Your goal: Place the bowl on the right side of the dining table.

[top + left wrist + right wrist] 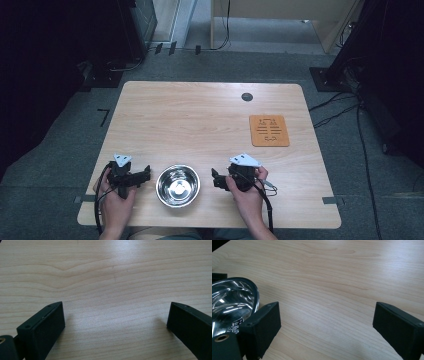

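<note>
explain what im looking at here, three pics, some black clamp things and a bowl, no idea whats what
A person sits at a wooden table holding a hand tool in each hand: the left gripper and the right gripper. Each has two black jaws that can pinch things.

The high view looks down from above the person's side. The other two pictures come from small cameras riding on the grippers, looking out between their own jaws.

On the table sit a shiny metal bowl, between the two grippers, and a brown mat with cut-out patterns farther off to the right. A small dark round spot sits near the far edge.

Both pairs of jaws stand wide open; nothing is held.
</note>
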A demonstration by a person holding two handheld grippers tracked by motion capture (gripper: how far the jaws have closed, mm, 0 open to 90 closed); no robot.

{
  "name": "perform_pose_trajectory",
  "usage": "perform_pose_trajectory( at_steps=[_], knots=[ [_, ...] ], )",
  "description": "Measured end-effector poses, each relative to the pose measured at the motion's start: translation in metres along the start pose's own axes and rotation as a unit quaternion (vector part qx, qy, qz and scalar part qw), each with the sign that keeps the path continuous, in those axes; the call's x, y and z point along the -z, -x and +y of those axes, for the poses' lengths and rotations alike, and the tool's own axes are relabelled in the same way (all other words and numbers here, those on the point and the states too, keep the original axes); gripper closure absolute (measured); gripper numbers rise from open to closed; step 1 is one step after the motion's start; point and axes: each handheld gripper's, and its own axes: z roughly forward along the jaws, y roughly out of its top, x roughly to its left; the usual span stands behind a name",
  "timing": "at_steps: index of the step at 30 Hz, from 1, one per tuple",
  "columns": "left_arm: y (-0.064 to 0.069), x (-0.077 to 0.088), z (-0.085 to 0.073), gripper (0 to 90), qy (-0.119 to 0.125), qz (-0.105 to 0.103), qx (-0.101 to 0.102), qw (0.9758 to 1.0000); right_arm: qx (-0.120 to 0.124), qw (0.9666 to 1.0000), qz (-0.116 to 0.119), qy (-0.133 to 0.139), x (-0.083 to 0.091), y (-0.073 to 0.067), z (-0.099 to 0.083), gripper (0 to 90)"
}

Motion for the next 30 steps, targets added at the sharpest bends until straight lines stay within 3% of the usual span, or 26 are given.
perform_pose_trajectory(
  at_steps=[17,19,20,23,30],
  knots=[
    [0.0,0.0,0.0,1.2,0.0,0.0,0.0,1.0,0.002,0.9994,0.031,-0.015,-0.013,-0.018,-0.002,8.2],
    [0.0,0.0,0.0,1.2,0.0,0.0,0.0,1.0,0.001,0.9994,0.03,-0.015,-0.013,-0.019,-0.001,8.9],
    [0.0,0.0,0.0,1.2,0.0,0.0,0.0,1.0,0.0,0.9995,0.029,-0.014,-0.013,-0.02,-0.001,13.6],
    [0.0,0.0,0.0,1.2,0.0,0.0,0.0,1.0,0.0,0.9997,0.021,-0.011,-0.013,-0.022,-0.001,13.5],
    [0.0,0.0,0.0,1.2,0.0,0.0,0.0,1.0,-0.001,0.9994,0.032,-0.013,-0.016,-0.028,-0.002,13.7]
  ],
)
